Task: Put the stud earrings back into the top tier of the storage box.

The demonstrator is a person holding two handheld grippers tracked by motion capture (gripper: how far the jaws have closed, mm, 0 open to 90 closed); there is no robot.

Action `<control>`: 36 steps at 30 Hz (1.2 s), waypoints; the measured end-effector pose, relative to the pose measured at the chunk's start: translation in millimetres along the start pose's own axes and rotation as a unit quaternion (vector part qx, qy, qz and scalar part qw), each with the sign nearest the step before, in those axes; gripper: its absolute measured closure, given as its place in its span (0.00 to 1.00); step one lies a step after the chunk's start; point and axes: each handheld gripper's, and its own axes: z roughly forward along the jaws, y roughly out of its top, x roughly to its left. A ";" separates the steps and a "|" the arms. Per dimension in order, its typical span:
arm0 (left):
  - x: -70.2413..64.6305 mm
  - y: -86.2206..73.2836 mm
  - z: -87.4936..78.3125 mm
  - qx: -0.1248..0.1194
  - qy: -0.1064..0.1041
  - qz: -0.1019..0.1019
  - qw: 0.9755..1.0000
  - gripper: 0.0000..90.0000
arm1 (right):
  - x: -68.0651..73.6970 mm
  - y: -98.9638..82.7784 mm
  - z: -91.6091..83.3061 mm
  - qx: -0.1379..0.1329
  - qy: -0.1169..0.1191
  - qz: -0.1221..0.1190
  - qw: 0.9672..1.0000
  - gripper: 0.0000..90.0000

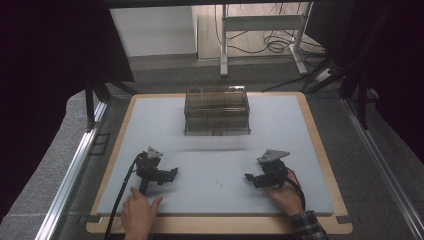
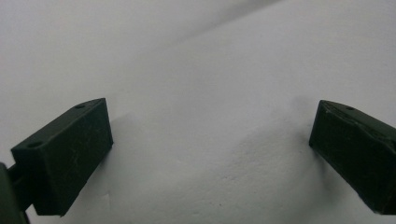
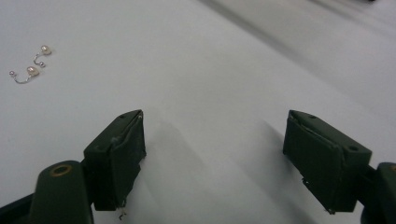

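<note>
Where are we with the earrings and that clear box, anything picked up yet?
Done: nothing visibly. The two pearl earrings lie loose on the grey mat; the clear drawer box stands at the far side, apparently closed. In hand: nothing. The left gripper and the right gripper sit low over the mat, jaws open and empty. Left: likely picking up the earrings and stowing them.
</note>
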 end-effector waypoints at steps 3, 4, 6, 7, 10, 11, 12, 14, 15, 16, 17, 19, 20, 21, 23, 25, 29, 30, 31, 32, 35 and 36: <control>0.0 0.1 0.0 0.000 0.000 0.001 1.000 0.00 | -0.4 0.0 0.0 0.000 0.001 0.000 1.000 0.23; 0.1 0.1 0.1 0.000 0.000 -0.001 1.000 0.00 | -0.3 0.0 0.0 0.000 0.001 0.001 1.000 0.22; 0.1 0.2 0.2 0.000 0.000 -0.001 1.000 0.00 | -0.4 0.1 0.1 0.000 0.001 0.001 1.000 0.22; 0.1 0.1 0.2 0.000 0.000 -0.001 1.000 0.00 | -0.3 0.1 0.1 0.000 0.001 0.002 1.000 0.23; 0.0 0.1 -0.1 0.001 0.001 0.001 1.000 0.00 | -0.3 0.1 0.1 0.000 0.002 0.002 1.000 0.22; 0.2 0.1 -0.2 0.002 0.001 0.003 1.000 0.00 | -0.3 0.1 0.1 0.000 0.002 0.002 1.000 0.22; 0.1 0.1 -0.2 0.002 0.001 0.003 1.000 0.00 | -0.3 0.1 0.1 0.000 0.002 0.003 1.000 0.22; 0.1 0.1 -0.2 0.002 0.001 0.002 1.000 0.00 | -0.4 0.1 0.1 -0.001 0.002 0.002 1.000 0.22; 0.1 0.0 -0.2 0.002 0.001 0.003 1.000 0.00 | -0.4 0.1 0.1 0.000 0.002 0.002 1.000 0.22; 0.1 0.0 -0.2 0.002 0.001 0.003 1.000 0.00 | -0.4 0.1 0.1 0.000 0.002 0.002 1.000 0.22; 0.1 0.0 -0.3 0.002 0.001 0.003 1.000 0.00 | -0.4 0.1 0.1 0.000 0.002 0.003 1.000 0.22; 0.4 0.1 -0.5 0.004 0.001 0.005 1.000 0.00 | -0.4 0.1 0.1 0.000 0.002 0.003 1.000 0.22; 0.4 0.1 -0.5 0.004 0.001 0.005 1.000 0.00 | -0.4 0.1 0.1 0.000 0.002 0.003 1.000 0.22; 0.4 0.1 -0.5 0.004 0.001 0.005 1.000 0.00 | -0.6 0.2 0.1 0.001 0.002 0.004 1.000 0.22; 0.4 0.1 -0.5 0.004 0.001 0.005 1.000 0.00 | -0.7 0.3 0.1 0.001 0.001 0.004 1.000 0.22; 0.3 0.1 -0.5 0.004 0.002 0.005 1.000 0.00 | -0.5 0.4 0.1 0.002 0.000 0.005 1.000 0.22; 0.3 0.1 -0.6 0.004 0.002 0.005 1.000 0.00 | -0.7 0.7 0.2 0.003 0.000 0.004 1.000 0.22; 0.3 0.1 -0.5 0.004 0.002 0.005 1.000 0.00 | -0.8 0.8 0.2 0.003 0.001 0.004 1.000 0.22; 0.3 0.1 -0.5 0.004 0.002 0.005 1.000 0.00 | -0.8 0.9 0.2 0.004 0.001 0.004 1.000 0.22; 0.3 0.1 -0.5 0.004 0.002 0.005 1.000 0.00 | -0.8 1.1 0.2 0.004 0.001 0.004 1.000 0.22; 0.3 0.1 -0.5 0.004 0.002 0.005 1.000 0.00 | -0.6 1.2 0.1 0.004 0.001 0.005 1.000 0.22; 0.3 0.1 -0.5 0.004 0.002 0.005 1.000 0.00 | -0.6 1.2 0.0 0.004 0.001 0.005 1.000 0.22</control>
